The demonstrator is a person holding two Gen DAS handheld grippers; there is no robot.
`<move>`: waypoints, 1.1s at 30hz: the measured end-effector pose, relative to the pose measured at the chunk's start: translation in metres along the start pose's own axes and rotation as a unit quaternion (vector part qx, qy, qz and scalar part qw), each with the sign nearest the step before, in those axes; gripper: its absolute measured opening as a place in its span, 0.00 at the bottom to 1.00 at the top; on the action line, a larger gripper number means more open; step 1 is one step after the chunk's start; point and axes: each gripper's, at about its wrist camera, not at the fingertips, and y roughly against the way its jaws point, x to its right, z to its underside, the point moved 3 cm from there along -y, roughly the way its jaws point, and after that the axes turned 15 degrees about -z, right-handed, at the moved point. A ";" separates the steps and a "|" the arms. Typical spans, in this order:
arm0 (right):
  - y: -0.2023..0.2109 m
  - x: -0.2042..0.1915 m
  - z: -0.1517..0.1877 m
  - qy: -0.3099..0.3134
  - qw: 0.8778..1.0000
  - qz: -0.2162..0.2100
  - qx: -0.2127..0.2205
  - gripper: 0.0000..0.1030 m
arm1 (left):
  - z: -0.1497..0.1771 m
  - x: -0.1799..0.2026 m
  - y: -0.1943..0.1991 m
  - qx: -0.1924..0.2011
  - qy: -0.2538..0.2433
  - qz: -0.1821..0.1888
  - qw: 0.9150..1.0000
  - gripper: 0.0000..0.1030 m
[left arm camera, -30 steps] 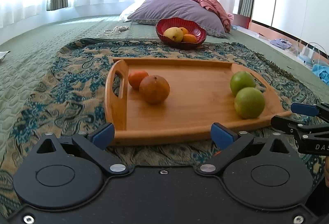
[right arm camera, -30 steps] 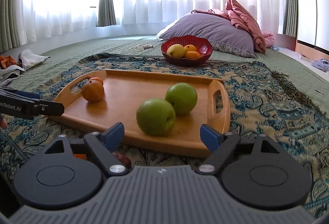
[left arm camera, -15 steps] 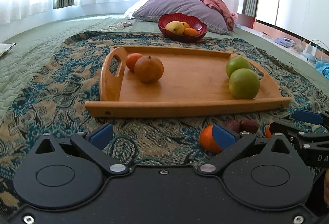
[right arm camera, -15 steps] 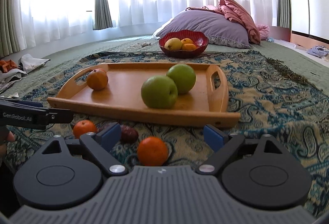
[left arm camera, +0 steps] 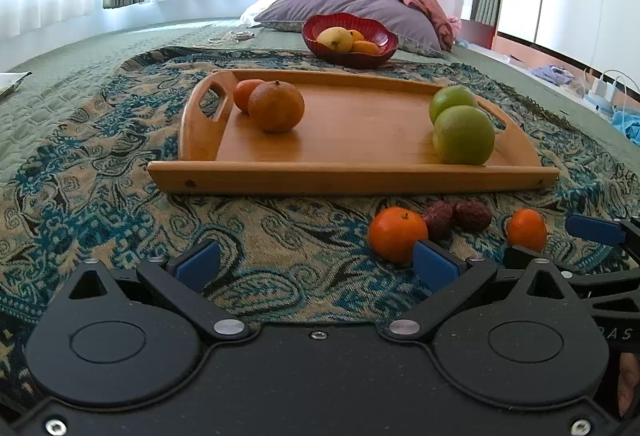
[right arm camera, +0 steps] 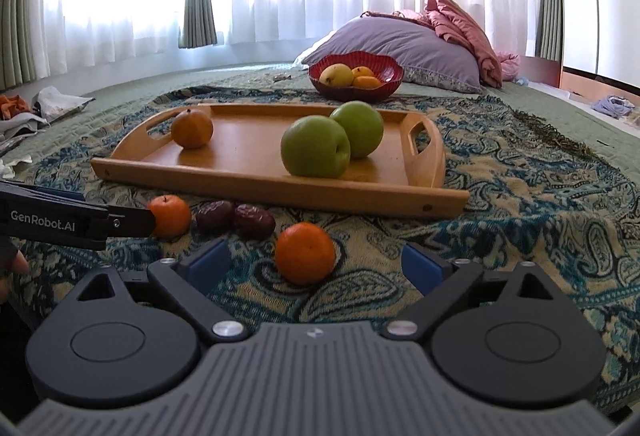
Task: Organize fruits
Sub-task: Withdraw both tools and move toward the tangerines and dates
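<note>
both grippers have sunk and drawn back toward the near edge of the cloth, so the loose fruit in front of the wooden tray with cut-out handles [left arm camera: 352, 178], hidden a second ago, now shows. the right gripper's fingers have just been spreading wider, with nothing pressed between them.

going left to right in the left wrist view: the left gripper [left arm camera: 316, 262] hangs low over the blue-and-tan paisley cloth [left arm camera: 100, 172] on the bed, tilted downward, fingers released and empty. on the tray sit a dull orange mandarin [left arm camera: 276, 106] with a smaller orange fruit [left arm camera: 245, 94] behind it at the left handle, and two green apples [left arm camera: 464, 134] at the right end. in front of the tray lie a bright round tangerine [left arm camera: 396, 238] just beyond the left gripper's right finger, two dark red dates [left arm camera: 460, 216], then a smaller tangerine [left arm camera: 527, 229]. a red scalloped bowl of yellow and orange fruit [left arm camera: 350, 38] stands further back.

the right gripper [right arm camera: 316, 264] also points downward, fingers wide apart, and the bright tangerine sits on the cloth just ahead of the gap, untouched.

the step in hand looks like picking up that tangerine with the right gripper. to do it well i would move forward until the fruit's widest part lies between the pads, keep the fingers level with its middle rather than its top, close gently so it does not squirt out or roll into the dates, then lift clear of the tray's front rail before setting it by the other orange fruit.
</note>
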 end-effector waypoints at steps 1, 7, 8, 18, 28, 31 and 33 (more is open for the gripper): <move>0.000 -0.001 0.001 0.000 1.000 -0.001 -0.002 0.96 | 0.001 0.001 0.000 0.001 -0.002 0.000 1.000 1.00; -0.003 -0.003 0.004 -0.002 1.000 -0.002 -0.014 0.96 | 0.003 0.008 0.001 -0.004 -0.012 0.016 1.000 0.99; -0.003 -0.003 0.004 -0.003 1.000 -0.003 -0.015 0.96 | 0.003 0.009 0.001 -0.008 -0.013 0.019 1.000 0.97; -0.004 -0.006 0.002 -0.002 1.000 -0.015 -0.019 0.89 | 0.004 0.017 0.008 -0.002 -0.025 0.038 0.999 0.53; -0.005 -0.013 0.004 0.004 0.999 -0.028 -0.021 0.73 | 0.003 0.023 0.012 -0.006 -0.025 0.060 0.998 0.30; -0.004 -0.014 0.003 0.008 0.999 -0.027 -0.021 0.66 | 0.003 0.023 0.012 -0.007 -0.023 0.063 0.998 0.26; -0.004 -0.014 0.003 0.009 0.999 -0.026 -0.020 0.62 | 0.003 0.024 0.012 -0.006 -0.025 0.063 0.998 0.26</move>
